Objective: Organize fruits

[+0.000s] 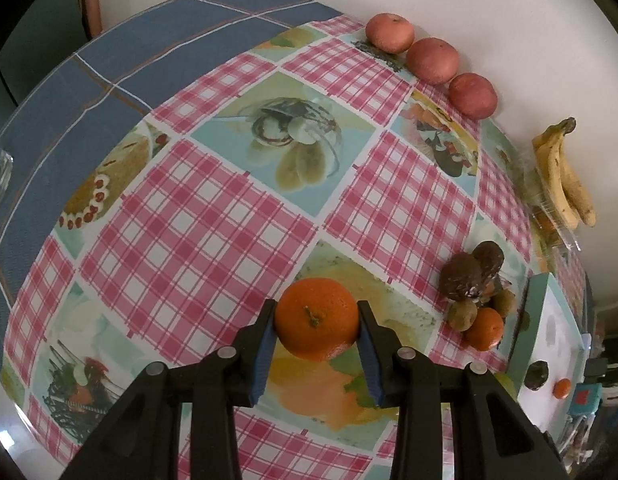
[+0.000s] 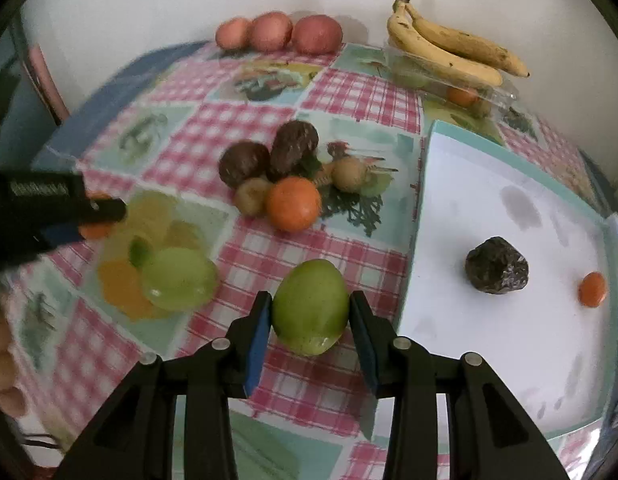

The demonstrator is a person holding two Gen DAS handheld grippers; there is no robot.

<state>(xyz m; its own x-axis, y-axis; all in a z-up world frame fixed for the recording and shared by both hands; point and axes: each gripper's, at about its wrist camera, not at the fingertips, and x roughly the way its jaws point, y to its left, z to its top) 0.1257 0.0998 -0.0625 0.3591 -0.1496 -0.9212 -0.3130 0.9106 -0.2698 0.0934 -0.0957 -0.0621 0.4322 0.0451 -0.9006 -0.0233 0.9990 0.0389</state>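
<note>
Left gripper (image 1: 316, 322): the two blue-padded fingers (image 1: 264, 354) are partly closed and pinch an orange mandarin (image 1: 316, 319), one pad against each side of the fruit, stem end toward the camera. The mandarin sits over the checked tablecloth (image 1: 197, 224), well in from the table's edges.

Right gripper (image 2: 309, 312): the fingers (image 2: 256, 344) stand partly closed around a green fruit (image 2: 311, 306). The left pad touches its side; the right pad lies just beside it (contact on that side cannot be confirmed). The fruit is close to the left rim of the white tray (image 2: 509, 340).

Other fruit, right wrist view:
- A second green fruit (image 2: 179, 278) lies on the cloth to the left of the held one.
- A cluster of two dark brown fruits (image 2: 269, 156), two small yellowish fruits (image 2: 253, 196) and a mandarin (image 2: 293, 204) occupies the middle of the table.
- Three red apples (image 2: 277, 32) line the far edge against the wall.
- Bananas (image 2: 449, 48) rest on a clear plastic box (image 2: 469, 92) at the far right corner.
- In the tray: one dark fruit (image 2: 496, 266) and one small mandarin (image 2: 592, 289), well apart.

No readable brand, label or writing appears in either view.
</note>
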